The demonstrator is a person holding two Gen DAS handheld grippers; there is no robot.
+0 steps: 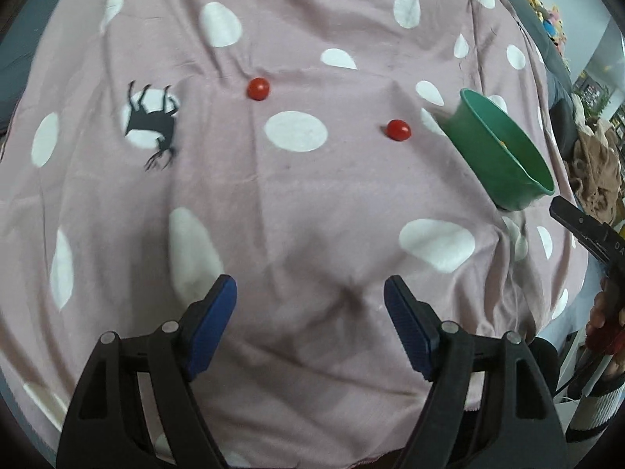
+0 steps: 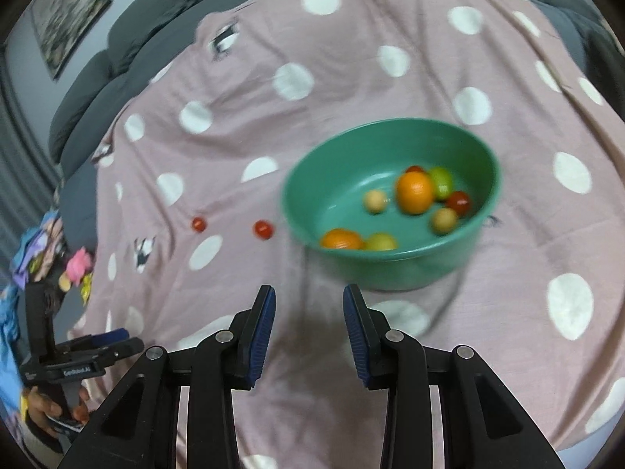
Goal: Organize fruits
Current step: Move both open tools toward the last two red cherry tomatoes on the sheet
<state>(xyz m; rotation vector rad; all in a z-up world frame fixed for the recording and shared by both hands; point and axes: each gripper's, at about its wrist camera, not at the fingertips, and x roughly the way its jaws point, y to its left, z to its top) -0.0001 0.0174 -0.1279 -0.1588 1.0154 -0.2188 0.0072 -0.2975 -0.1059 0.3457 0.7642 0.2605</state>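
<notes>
A pink cloth (image 1: pixel 304 203) with white dots covers the whole surface, wrinkled and sagging in places, with a black deer print (image 1: pixel 152 125) on one dot toward the left of the left wrist view. Grey cushions (image 2: pixel 129 39) rise behind it, cut off by the fisheye rim.

The green bowl (image 2: pixel 336 179) sits on the cloth just ahead and to the right of the right tool (image 2: pixel 309 305). The right wrist view is motion-blurred, so the contents are hard to name exactly: a large orange fruit (image 2: pixel 415 192) in the middle, a second orange one (image 2: pixel 340 239) half hidden behind the near rim, a green one (image 2: pixel 440 182), a yellow-green one (image 2: pixel 381 241), two pale tan ones, and what look like dark red tomatoes (image 2: pixel 458 201) at the far side. In the left wrist view the bowl appears tilted by the lens and only a speck of its contents shows.

Two red cherry tomatoes lie on the cloth outside the bowl, well apart from each other. One (image 1: pixel 398 129) is near the bowl's left side; the other (image 1: pixel 258 88) lies farther left. Both are well ahead of the left tool (image 1: pixel 310 293), the nearer one ahead and to its right.

The left tool's blue-padded jaws are spread wide with nothing between them. The right tool's jaws are parted more narrowly, also empty. Each tool shows only partly at the edge of the other's view.
</notes>
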